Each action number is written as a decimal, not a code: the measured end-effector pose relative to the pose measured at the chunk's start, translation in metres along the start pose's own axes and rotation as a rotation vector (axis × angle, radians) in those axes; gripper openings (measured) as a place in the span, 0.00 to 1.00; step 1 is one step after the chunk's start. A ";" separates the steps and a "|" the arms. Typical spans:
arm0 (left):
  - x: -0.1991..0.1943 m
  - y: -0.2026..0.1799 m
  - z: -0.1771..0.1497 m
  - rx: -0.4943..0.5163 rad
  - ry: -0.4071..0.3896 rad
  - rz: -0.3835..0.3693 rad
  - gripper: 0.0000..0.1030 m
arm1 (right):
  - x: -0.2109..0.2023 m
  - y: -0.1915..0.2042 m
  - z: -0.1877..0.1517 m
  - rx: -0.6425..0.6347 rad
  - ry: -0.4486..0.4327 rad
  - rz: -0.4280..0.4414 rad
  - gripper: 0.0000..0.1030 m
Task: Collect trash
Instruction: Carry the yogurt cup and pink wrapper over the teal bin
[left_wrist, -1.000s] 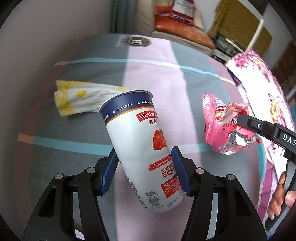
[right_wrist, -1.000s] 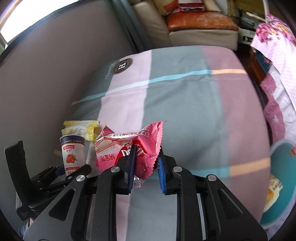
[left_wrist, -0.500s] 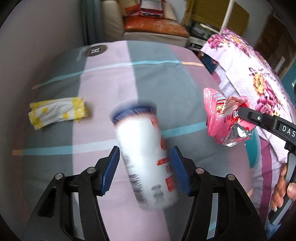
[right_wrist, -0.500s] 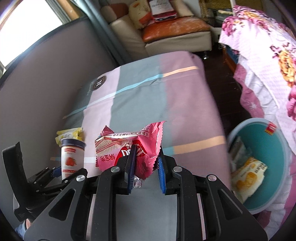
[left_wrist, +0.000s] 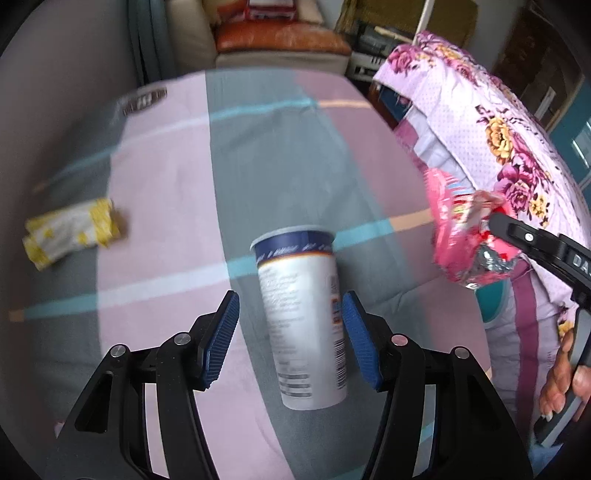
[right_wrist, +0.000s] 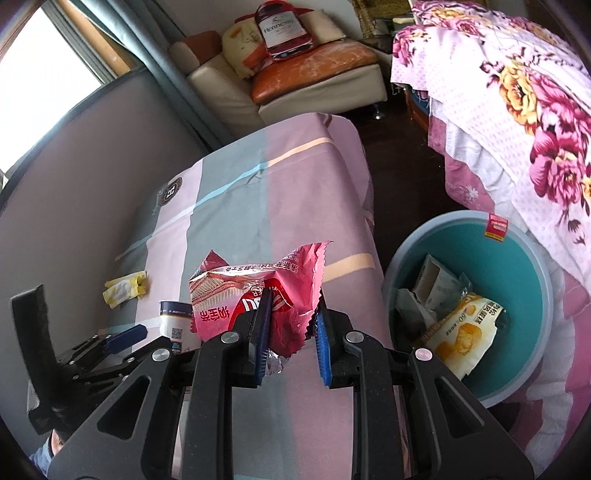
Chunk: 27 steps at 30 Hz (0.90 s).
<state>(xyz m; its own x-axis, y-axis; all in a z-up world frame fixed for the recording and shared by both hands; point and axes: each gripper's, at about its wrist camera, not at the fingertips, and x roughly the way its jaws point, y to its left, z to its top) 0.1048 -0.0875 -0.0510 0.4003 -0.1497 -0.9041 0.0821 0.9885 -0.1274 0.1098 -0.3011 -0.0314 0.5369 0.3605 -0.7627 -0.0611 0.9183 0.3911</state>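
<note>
My left gripper (left_wrist: 290, 325) straddles a white yogurt cup (left_wrist: 301, 317) with a blue rim. Its right pad touches the cup; a gap shows at the left pad. The cup hangs above the striped bed cover (left_wrist: 258, 155) and also shows in the right wrist view (right_wrist: 173, 323). My right gripper (right_wrist: 291, 332) is shut on a crumpled pink snack wrapper (right_wrist: 258, 291), also seen in the left wrist view (left_wrist: 461, 240). A teal bin (right_wrist: 517, 266) with several wrappers inside stands on the floor to its right. A yellow-white wrapper (left_wrist: 70, 232) lies on the bed, also in the right wrist view (right_wrist: 123, 291).
A bed with a floral pink quilt (right_wrist: 517, 110) stands right of the bin. A sofa (right_wrist: 295, 85) with cushions is at the back. A grey wall (right_wrist: 74, 166) runs along the left of the striped bed.
Both grippers have swung to the right with their loads. The cup has turned in the left gripper so its strawberry label faces away. The teal bin has come into the right wrist view.
</note>
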 end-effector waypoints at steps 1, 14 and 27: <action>0.005 0.000 -0.001 -0.006 0.017 -0.012 0.58 | 0.000 -0.001 0.000 0.004 -0.001 0.002 0.20; 0.041 -0.022 -0.011 0.066 0.094 0.012 0.60 | 0.000 -0.021 -0.005 0.060 -0.010 0.008 0.20; 0.017 -0.080 0.018 0.224 0.053 -0.080 0.48 | -0.029 -0.066 -0.001 0.156 -0.101 -0.041 0.20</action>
<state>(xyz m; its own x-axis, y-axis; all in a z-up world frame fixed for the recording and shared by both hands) 0.1218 -0.1696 -0.0488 0.3361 -0.2204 -0.9157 0.3141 0.9428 -0.1117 0.0976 -0.3718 -0.0358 0.6184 0.2980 -0.7272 0.0897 0.8925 0.4420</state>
